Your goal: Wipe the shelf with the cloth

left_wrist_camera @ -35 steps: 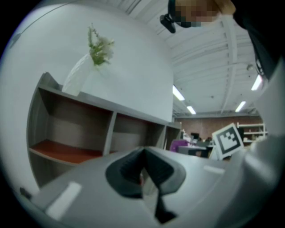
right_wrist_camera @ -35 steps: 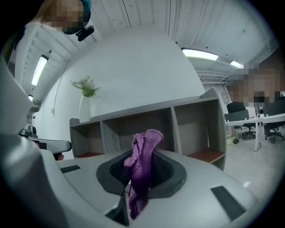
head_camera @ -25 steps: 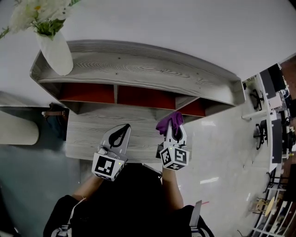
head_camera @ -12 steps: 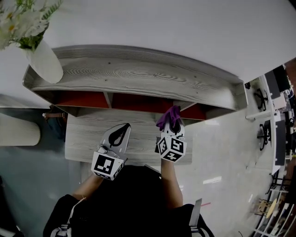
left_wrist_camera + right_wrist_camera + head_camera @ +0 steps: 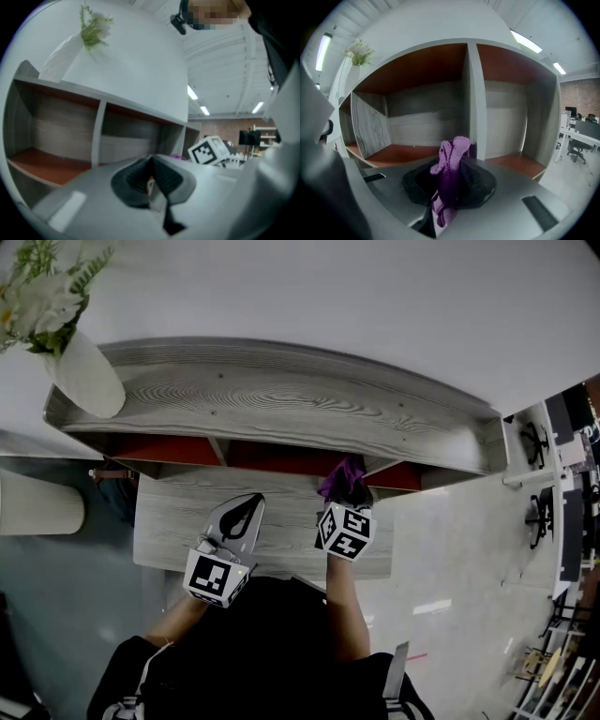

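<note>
Head view shows the right tool (image 5: 346,493) clamped on the purple cloth (image 5: 342,476), holding it at the front edge of the shelf (image 5: 281,395), just under its top board and toward the right. In the right gripper view the cloth (image 5: 452,159) stands bunched up from between the shut jaws, facing the divider (image 5: 474,101) between 2 orange-floored bays. It seems not yet to touch either floor. The left tool (image 5: 241,514) hovers over the near surface (image 5: 178,517) with its jaws together on nothing, well left of the cloth. A vase (image 5: 86,379) of flowers stands on the shelf's far-left end. By my reading the cloth is picked up and brought to the shelf, but no wiping stroke shows. The bay floors and top board are all left to do.
</note>
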Available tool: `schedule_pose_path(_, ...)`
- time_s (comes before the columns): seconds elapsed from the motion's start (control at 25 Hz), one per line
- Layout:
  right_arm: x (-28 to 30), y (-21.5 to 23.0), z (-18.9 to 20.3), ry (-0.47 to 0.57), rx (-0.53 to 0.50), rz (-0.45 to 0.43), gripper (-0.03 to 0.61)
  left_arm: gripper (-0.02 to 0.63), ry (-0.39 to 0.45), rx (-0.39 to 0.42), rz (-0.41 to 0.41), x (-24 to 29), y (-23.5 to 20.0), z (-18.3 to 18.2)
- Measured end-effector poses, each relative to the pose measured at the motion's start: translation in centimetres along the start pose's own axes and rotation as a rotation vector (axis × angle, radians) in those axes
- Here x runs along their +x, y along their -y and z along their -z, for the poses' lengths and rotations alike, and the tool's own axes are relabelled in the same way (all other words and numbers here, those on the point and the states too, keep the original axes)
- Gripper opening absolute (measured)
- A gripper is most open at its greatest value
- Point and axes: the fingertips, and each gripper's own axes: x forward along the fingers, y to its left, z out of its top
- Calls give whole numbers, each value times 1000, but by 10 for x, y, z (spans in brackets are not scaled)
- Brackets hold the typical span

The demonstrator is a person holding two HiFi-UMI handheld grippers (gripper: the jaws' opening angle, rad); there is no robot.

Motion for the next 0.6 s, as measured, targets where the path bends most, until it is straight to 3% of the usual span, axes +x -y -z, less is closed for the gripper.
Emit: schedule_pose_path(0.6, 25, -26, 5, -134, -106, -54, 48, -2, 0, -17, -42, -9, -27, 3)
